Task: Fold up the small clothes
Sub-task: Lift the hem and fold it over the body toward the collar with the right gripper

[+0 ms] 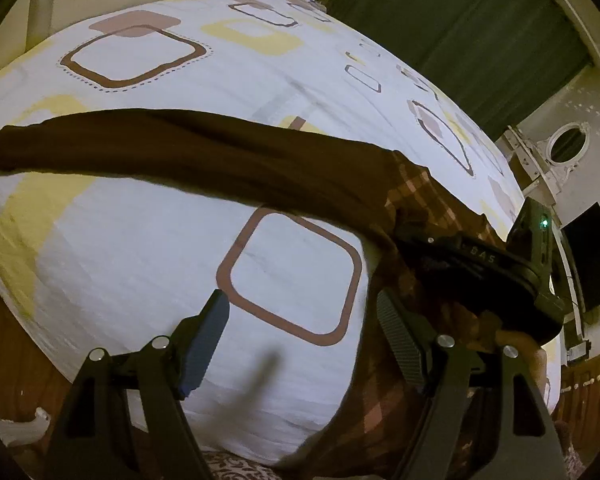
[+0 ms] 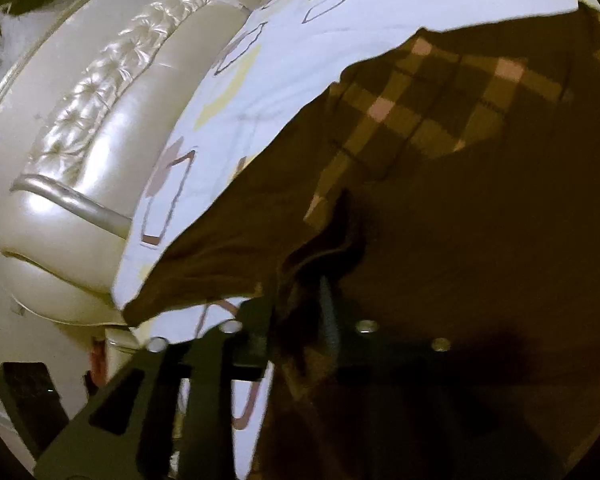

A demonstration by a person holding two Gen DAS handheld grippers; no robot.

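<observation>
so it's a bed point(image 1: 148, 264) with a white sheet printed with rounded squares in brown, tan and pale yellow. lying right on it is a dark brown garment point(image 1: 204, 152), stretched long across the sheet, plain at one end and brown-and-pink checked at the other, where it spills over the bed's edge. cream tufted headboard point(image 2: 100, 128) at one end.

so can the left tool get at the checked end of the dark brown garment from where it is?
Probably yes. The open left tool already has the dark brown garment's checked end beside its right finger; only the right tool crowds that corner.
</observation>
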